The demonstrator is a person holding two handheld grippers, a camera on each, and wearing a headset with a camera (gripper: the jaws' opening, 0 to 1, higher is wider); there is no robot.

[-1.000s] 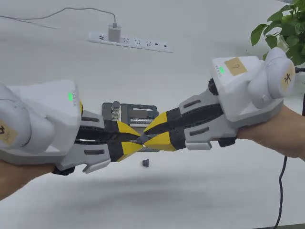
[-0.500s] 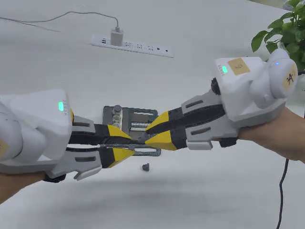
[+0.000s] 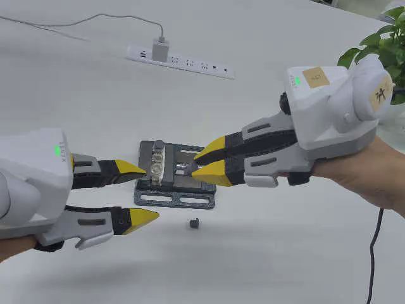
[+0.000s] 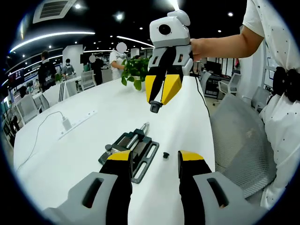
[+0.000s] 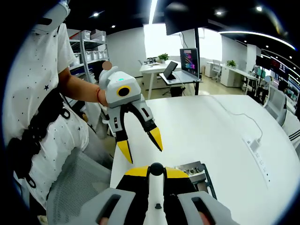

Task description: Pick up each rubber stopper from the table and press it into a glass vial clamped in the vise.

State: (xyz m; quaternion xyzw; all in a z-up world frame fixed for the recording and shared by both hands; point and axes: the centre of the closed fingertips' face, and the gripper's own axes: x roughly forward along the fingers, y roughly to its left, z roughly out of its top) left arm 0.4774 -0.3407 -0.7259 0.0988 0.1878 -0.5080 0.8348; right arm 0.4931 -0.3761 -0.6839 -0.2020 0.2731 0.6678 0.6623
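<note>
Currently my right gripper [image 3: 195, 164] is clamped on a rubber stopper [image 4: 153, 108] near the vial [image 3: 155, 163] in the vise [image 3: 183, 199]; left gripper [image 3: 150, 192] jaws stand apart. Off-centre pressing could crack the glass.

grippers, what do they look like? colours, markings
Both the left gripper and right gripper have white housings with a green light, grey-and-black jaws and yellow tips. The right one carries tan stickers with dark marks. The person wears a white, star-patterned short-sleeved shirt.

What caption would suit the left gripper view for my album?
Right tool holds a dark rubber stopper over the vise; the open left tool faces it, a spare stopper lying on the table.
</note>
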